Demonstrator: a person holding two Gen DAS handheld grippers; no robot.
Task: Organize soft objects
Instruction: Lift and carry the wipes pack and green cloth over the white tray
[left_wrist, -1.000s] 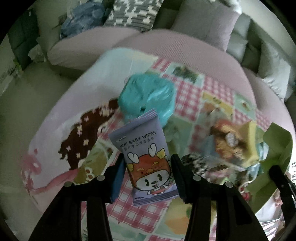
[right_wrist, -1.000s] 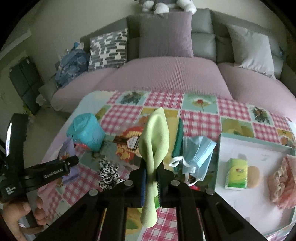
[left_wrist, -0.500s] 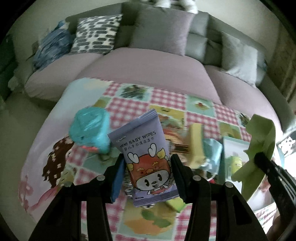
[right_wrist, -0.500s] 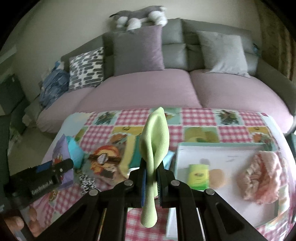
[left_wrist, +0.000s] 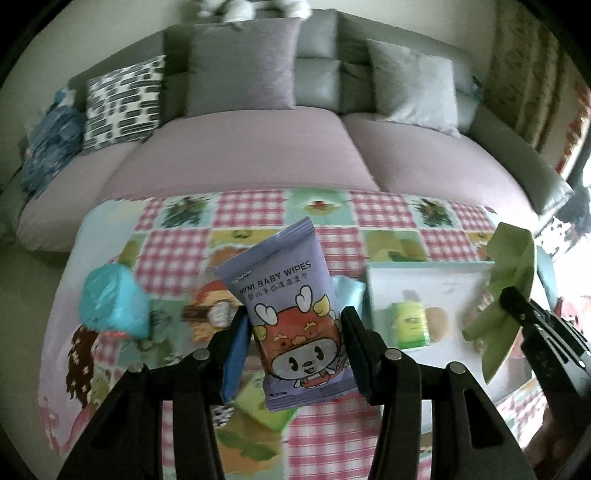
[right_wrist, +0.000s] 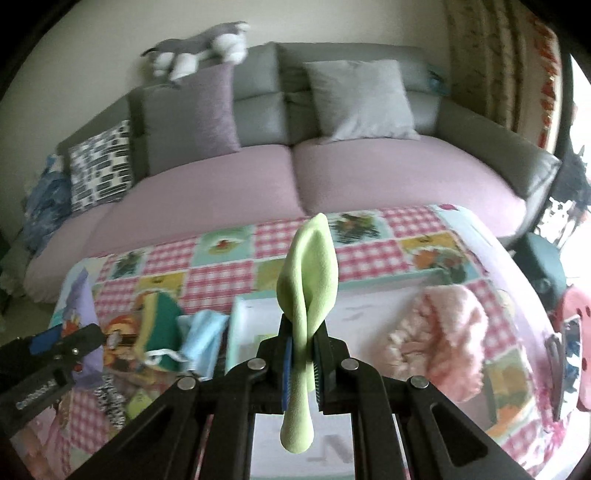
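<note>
Ahead of you a wide sofa (right_wrist: 295, 173) with mauve seat cushions and a grey back fills the far side of the room; a purple pillow (left_wrist: 242, 66), a pale grey pillow (right_wrist: 360, 99) and a black-and-white patterned pillow (left_wrist: 122, 103) lean on it, and a grey-and-white plush animal (right_wrist: 201, 48) lies along the top of the backrest. In front of it your work surface is covered by a pink-checked picture cloth (left_wrist: 243, 206). On its right half sits a white tray (left_wrist: 417, 280) with a teal rim, holding a green tissue pack (left_wrist: 408, 325) and a fluffy pink bundle (right_wrist: 439, 332). Left of the tray lie a light blue face mask (right_wrist: 201, 336) and, well apart toward the left edge, a turquoise bag (left_wrist: 110, 302). Your left gripper (left_wrist: 293, 345) is clamped on a purple baby wipes pack (left_wrist: 291, 310), held upright above the cloth near the tray's left edge. Your right gripper (right_wrist: 303, 350) is pinched tight on a lime green cloth (right_wrist: 308, 273), which stands up between the fingers over the tray and hangs below them.
</note>
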